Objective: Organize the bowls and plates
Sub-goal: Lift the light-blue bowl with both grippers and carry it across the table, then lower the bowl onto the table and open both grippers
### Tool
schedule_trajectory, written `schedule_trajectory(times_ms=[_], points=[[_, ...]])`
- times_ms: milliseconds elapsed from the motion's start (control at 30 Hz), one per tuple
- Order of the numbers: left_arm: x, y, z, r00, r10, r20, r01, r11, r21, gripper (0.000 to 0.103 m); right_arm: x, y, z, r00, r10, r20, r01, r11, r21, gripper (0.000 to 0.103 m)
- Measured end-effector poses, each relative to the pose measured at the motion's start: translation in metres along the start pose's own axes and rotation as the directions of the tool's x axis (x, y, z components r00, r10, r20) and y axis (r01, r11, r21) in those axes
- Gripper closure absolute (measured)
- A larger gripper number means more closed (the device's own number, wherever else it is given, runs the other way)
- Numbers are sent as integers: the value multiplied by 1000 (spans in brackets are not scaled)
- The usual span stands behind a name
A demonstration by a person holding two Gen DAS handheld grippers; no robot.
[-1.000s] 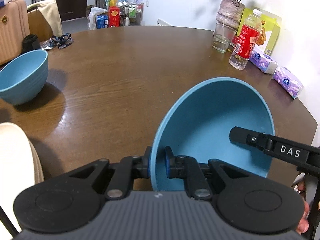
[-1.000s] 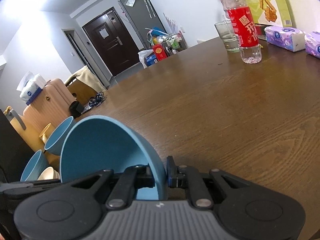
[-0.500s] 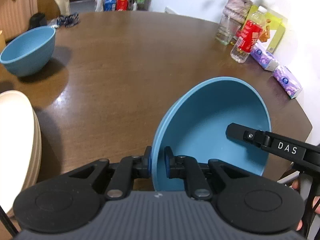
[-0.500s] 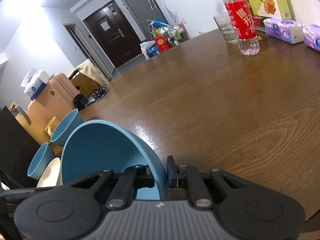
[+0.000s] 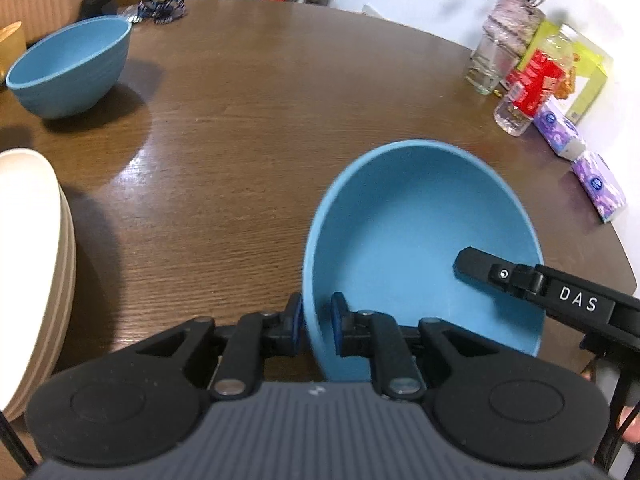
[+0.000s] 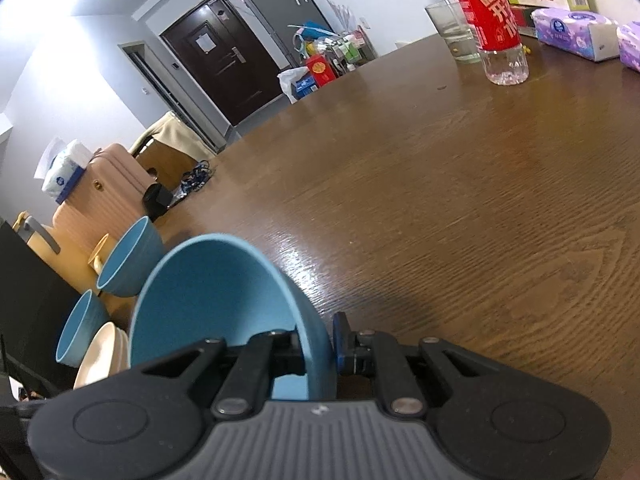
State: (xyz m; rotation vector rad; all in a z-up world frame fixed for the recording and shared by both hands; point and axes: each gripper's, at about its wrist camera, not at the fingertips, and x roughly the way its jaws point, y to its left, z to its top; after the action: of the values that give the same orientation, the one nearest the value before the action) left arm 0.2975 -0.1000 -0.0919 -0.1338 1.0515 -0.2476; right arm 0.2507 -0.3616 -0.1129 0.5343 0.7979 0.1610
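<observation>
Tongs L (image 5: 316, 326) & R (image 6: 320, 346) both clamp blue bowl (image 5: 420, 240) rim.

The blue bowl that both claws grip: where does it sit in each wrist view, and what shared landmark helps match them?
Left wrist: the held blue bowl fills the lower right, its rim pinched by the left claw.
Right wrist: it is at the lower left, its rim in the right claw.
Shared landmark: the red-labelled bottle at the table's far edge.
</observation>
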Motion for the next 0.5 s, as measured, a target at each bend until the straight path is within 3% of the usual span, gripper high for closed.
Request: schedule_trajectory(times_ms=[333, 367, 433, 467, 500], points=[[3, 0, 1, 1000, 19, 6, -19, 1000, -3, 83, 10, -2, -1, 1000, 1, -12, -1, 1000, 2, 87], [2, -1, 0, 1000, 29, 12, -29, 1000, 2, 78, 10, -2, -1, 1000, 0, -8, 0, 1000, -5, 87], [-4, -2, -3, 997, 59, 50, -59, 998, 7, 39, 6, 0, -1, 1000, -7, 12, 8, 1000, -24, 80], [-9, -2, -4, 992, 88, 86, -89, 996, 14, 31, 2, 1, -1, 1000, -15, 28, 17, 999, -39, 73], [-14, -3, -6, 987, 111, 119, -115, 993, 23, 22, -2, 3, -1, 999, -25, 47, 28, 998, -56, 52]])
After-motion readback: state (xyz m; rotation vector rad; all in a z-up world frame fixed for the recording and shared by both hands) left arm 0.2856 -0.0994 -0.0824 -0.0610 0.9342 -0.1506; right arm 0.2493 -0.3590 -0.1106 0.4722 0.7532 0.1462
